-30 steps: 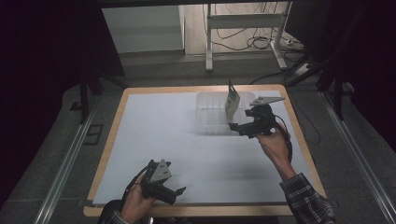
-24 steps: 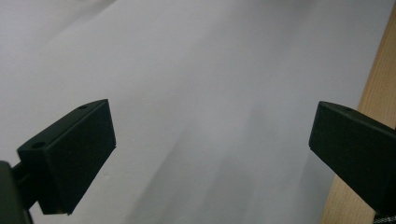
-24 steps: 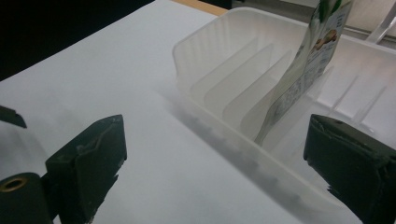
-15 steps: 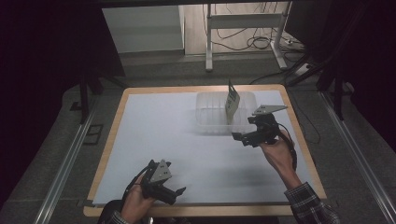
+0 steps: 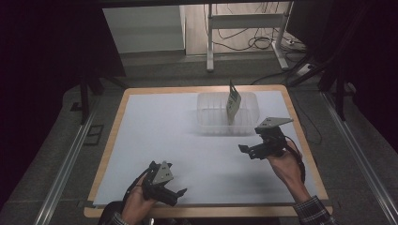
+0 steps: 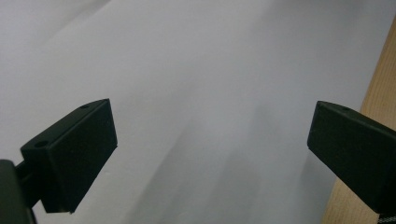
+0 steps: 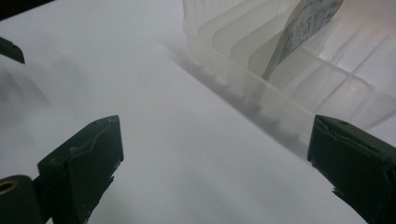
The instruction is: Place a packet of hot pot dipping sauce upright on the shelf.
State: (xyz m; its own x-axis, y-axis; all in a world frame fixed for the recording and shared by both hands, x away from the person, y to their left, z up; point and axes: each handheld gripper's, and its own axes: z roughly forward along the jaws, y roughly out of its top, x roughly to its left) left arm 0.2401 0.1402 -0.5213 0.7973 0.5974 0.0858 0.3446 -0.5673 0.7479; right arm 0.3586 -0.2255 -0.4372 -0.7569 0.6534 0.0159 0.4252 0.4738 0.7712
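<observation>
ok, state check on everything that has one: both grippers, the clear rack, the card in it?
left gripper: open, nothing between its jaws, low over the white sheet near the table's wooden edge
right gripper: open, holding nothing, apart from the rack
clear plastic slotted rack: resting on the sheet, upright, one slot filled
pale printed card: standing tilted in a slot of the rack, free of both grippers

A card (image 5: 233, 102) stands in the rack (image 5: 206, 123) at the table's (image 5: 117, 122) far side, right of centre.
</observation>
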